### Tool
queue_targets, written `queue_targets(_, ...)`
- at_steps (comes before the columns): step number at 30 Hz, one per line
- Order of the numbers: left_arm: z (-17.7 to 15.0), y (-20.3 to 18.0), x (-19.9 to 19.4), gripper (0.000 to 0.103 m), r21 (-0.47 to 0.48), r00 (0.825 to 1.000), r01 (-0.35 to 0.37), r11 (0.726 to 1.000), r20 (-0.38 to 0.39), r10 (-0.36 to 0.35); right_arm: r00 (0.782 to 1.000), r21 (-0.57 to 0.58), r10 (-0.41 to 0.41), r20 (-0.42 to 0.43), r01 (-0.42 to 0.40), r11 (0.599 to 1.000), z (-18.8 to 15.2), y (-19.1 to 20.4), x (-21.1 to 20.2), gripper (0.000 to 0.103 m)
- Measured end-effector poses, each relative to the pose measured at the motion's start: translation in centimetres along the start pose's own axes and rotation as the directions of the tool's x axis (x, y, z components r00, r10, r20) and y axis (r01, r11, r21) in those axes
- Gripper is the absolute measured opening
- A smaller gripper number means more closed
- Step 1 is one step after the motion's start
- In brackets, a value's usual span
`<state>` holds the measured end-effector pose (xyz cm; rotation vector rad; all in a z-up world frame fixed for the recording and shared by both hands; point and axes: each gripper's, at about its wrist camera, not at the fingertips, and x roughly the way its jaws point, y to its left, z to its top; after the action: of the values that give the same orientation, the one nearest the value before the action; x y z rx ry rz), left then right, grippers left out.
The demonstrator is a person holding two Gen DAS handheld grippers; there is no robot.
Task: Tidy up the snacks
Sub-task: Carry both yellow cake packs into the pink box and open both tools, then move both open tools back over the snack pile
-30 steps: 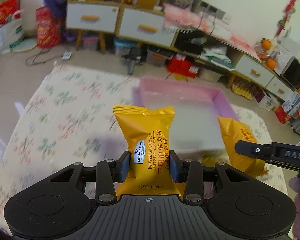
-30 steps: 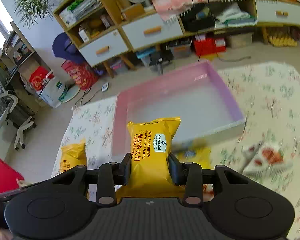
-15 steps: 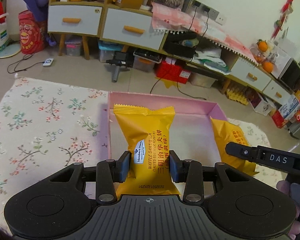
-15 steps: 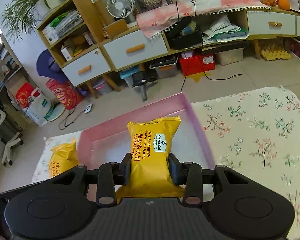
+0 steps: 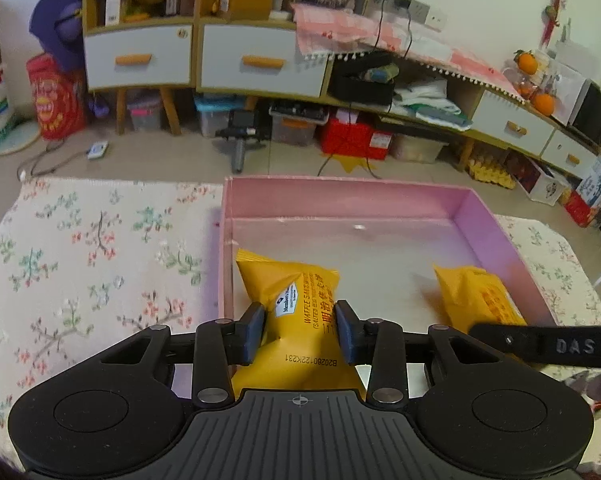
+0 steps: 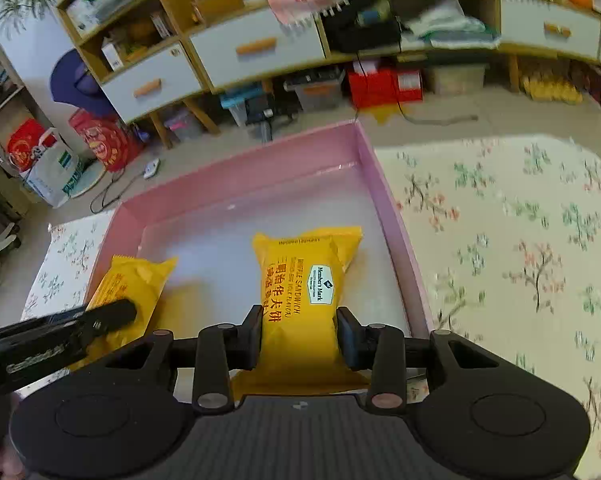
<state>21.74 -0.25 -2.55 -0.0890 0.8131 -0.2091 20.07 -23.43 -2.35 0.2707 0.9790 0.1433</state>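
"Member's Mark WAFFLE SANDWICH" packets [image 5: 300, 312] [image 6: 300, 300]

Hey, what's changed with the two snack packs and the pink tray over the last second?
Both claws carried their yellow packs forward and down, from above the cloth into the pink tray. The left pack now sits at the tray's left wall, the right pack near its right wall, tips low over the tray floor. Unchanged: left claw and right claw both stay shut on their packs.
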Motion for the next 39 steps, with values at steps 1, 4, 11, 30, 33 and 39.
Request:
queue_targets(1,0.0,-0.1,0.1,0.035,0.014,1.0,-0.003,1.0,0.008,0.003,1.0,0.009,-0.004,-0.015,0.004,1.0,0.0,0.0,0.0,0.011)
queue_targets(4,-0.1,-0.4,0.2,0.035,0.06,1.0,-0.005,0.998,0.031,0.003,1.0,-0.007,-0.021,-0.015,0.021,1.0,-0.3,0.5,-0.1,0.011)
queue_targets(11,-0.2,-0.6,-0.2,0.052,0.061,0.999,0.045,0.997,0.017,-0.046,0.998,0.001,-0.022,0.063,0.022,1.0,-0.1,0.3,-0.4,0.015)
queue_targets(30,-2.3,-2.3,-8.3,0.093,0.121,0.996,0.087,0.989,-0.015,-0.086,0.988,0.046,-0.067,0.142,0.061,0.997,-1.6,0.4,-7.7,0.068)
queue_targets(33,-3.0,-2.2,-9.5,0.097,0.128,0.997,0.083,0.988,-0.019,-0.081,0.987,0.017,-0.082,0.14,0.08,0.997,-2.4,0.9,-8.7,0.069)
queue_targets(39,-4.9,-1.9,-11.2,0.098,0.124,0.996,0.076,0.989,-0.048,-0.071,0.988,-0.02,-0.08,0.133,0.083,0.996,-4.4,1.3,-10.5,0.073)
